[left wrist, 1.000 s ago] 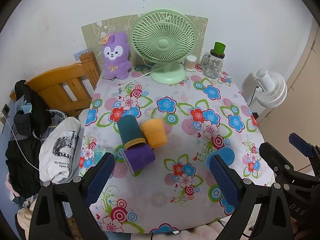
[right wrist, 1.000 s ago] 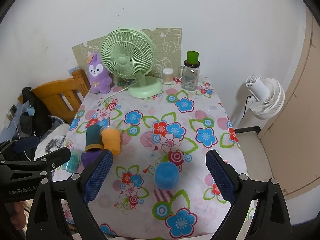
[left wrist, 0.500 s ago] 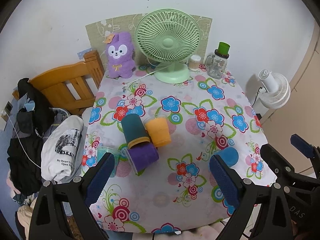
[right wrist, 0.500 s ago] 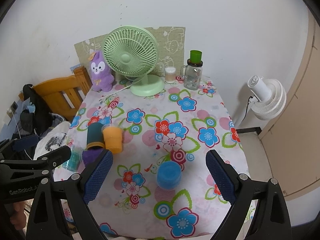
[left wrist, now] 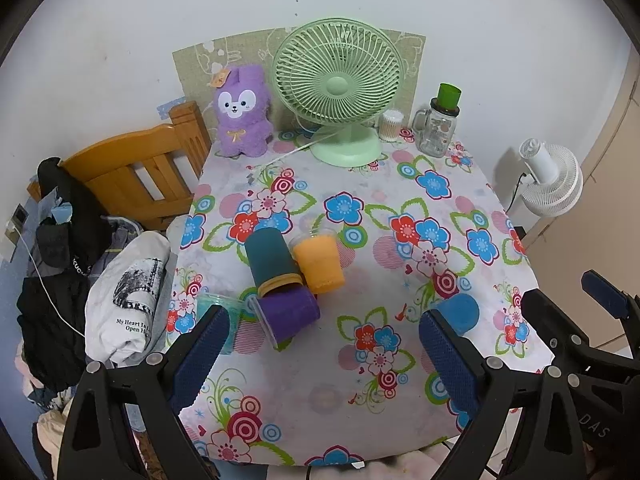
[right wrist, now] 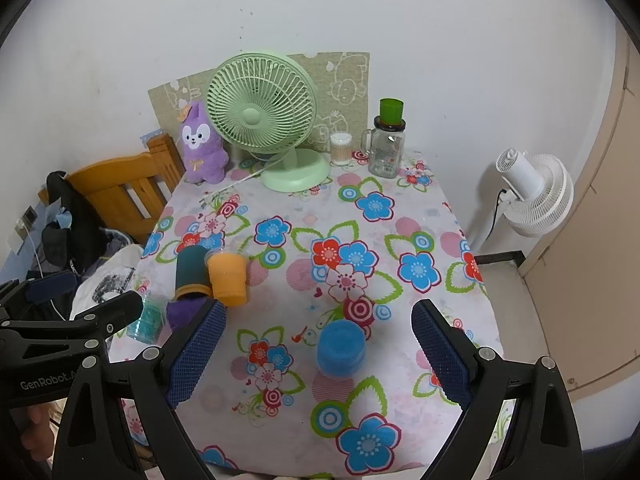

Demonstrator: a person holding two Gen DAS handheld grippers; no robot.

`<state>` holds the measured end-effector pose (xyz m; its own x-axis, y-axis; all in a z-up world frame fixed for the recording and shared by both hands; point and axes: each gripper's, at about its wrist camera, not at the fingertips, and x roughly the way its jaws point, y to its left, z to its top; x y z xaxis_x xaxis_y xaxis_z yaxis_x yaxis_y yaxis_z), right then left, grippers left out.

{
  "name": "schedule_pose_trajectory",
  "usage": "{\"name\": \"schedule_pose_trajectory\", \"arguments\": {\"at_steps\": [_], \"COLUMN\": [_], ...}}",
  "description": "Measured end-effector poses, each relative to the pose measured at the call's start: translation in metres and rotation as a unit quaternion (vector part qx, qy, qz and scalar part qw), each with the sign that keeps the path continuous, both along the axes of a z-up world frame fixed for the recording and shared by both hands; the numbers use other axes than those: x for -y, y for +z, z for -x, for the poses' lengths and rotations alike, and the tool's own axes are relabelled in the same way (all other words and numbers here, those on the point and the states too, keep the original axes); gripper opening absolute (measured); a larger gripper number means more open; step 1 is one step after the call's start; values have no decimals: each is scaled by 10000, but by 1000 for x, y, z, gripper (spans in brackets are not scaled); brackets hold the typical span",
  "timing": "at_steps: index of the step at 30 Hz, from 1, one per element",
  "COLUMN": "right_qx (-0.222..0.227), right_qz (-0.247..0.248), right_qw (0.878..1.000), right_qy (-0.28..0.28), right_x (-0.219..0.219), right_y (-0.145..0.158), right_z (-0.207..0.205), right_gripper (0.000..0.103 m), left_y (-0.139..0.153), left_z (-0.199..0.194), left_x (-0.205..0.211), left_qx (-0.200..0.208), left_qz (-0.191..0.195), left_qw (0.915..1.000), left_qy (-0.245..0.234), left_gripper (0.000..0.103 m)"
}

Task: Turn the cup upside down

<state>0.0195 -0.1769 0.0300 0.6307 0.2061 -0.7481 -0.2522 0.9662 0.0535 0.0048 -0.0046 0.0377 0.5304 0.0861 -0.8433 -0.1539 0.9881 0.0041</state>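
A blue cup [right wrist: 341, 347] stands upside down on the flowered tablecloth [right wrist: 400, 320], also in the left wrist view [left wrist: 459, 313]. At the table's left lie a dark teal cup [left wrist: 269, 258], an orange cup [left wrist: 319, 262] and a purple cup [left wrist: 289, 314] on their sides, touching. A clear teal cup [left wrist: 214, 310] sits by the left edge. My left gripper [left wrist: 324, 354] is open and empty above the near table edge. My right gripper [right wrist: 318, 354] is open and empty, back from the blue cup.
A green desk fan [left wrist: 338, 84], a purple plush [left wrist: 241, 112], a glass jar mug with a green lid [left wrist: 438, 124] and a cotton swab pot [left wrist: 389, 125] stand at the back. A wooden chair [left wrist: 136, 176] with clothes is left; a white fan [left wrist: 554, 184] is right.
Both grippers have drawn back and up from the table; the whole scene looks smaller and farther. The cups have not moved.
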Motion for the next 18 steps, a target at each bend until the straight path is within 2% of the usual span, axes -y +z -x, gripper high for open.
{"name": "schedule_pose_trajectory", "arguments": {"at_steps": [18], "right_qx": [-190], "right_qz": [34], "right_qw": [9998], "right_qy": [10], "right_x": [1], "right_y": [-11], "right_z": [-7], "right_gripper": [96], "left_y": [-8], "left_z": [-6], "left_x": [1], "left_qx": [-145], "left_qz": [-54], "left_qw": [9999], "left_qy": [14], "left_gripper": [97]}}
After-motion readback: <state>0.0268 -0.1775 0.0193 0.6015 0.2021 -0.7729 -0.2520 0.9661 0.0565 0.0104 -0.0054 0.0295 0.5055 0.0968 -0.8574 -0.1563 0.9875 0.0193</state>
